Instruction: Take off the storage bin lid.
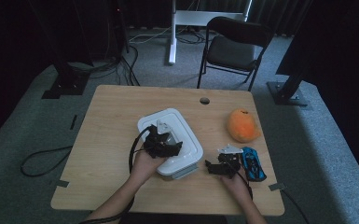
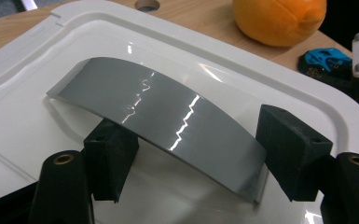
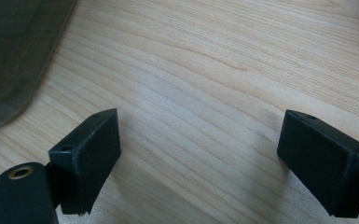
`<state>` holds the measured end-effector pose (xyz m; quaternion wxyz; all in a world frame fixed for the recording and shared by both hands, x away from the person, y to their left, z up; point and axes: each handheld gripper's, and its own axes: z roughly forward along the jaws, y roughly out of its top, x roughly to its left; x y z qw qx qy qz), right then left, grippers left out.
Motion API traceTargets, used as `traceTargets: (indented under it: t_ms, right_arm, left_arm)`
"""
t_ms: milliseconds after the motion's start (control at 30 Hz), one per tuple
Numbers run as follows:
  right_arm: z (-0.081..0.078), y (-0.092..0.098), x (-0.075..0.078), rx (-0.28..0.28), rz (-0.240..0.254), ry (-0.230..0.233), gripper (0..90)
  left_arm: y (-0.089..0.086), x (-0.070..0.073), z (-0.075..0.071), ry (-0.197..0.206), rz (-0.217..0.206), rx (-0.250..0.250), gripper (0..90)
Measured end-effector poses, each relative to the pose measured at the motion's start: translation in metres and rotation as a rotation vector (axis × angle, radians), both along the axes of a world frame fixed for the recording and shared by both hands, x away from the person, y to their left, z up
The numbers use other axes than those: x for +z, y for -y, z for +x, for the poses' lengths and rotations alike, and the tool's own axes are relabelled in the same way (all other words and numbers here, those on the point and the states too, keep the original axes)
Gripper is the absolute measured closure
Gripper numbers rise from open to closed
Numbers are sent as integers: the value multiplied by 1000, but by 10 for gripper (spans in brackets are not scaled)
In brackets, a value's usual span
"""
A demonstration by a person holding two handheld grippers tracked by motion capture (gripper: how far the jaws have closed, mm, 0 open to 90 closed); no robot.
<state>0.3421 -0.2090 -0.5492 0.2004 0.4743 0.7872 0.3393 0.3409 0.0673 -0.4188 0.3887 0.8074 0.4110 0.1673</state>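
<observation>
A white lidded container (image 1: 186,140) sits mid-table, and its lid (image 2: 37,121) carries an arched grey handle (image 2: 158,116). My left gripper (image 1: 164,143) is down on the lid, jaws apart around the handle (image 2: 196,161). One pad (image 2: 112,161) has its tip tucked under the handle's near edge. The other pad (image 2: 293,156) stands at the handle's end. My right gripper (image 1: 221,165) rests low over bare wood with its jaws wide apart (image 3: 199,158) and nothing between them. A blue toy car (image 1: 253,163) lies just right of it, and an orange fruit (image 1: 242,125) sits farther back.
The fruit (image 2: 279,21) and car (image 2: 328,58) lie beyond the lid's far corner. A cable hole (image 1: 204,100) marks the table's back edge. A black chair (image 1: 233,46) and dark stands ring the table on the carpet. A cable (image 1: 42,161) trails on the floor at left.
</observation>
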Motion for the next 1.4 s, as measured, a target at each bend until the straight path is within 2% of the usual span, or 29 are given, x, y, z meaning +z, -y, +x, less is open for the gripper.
traceTargets:
  t_ms: [267,500,1033,1200,1400]
  right_arm:
    - [0,0,0,0,0,0,124]
    - [0,0,0,0,0,0,124]
    - [0,0,0,0,0,0,124]
    - [0,0,0,0,0,0,124]
    - [0,0,0,-1,0,0,124]
  left_arm:
    - [-2,-2,-4,20,-20,-15,376]
    - [-4,-3,-5,17,-52,-34,439]
    - [-9,-3,-5,1,-86,-57,467]
    - [-11,0,-6,-3,-109,-68,493]
    - [-15,12,-12,24,-124,-80,510]
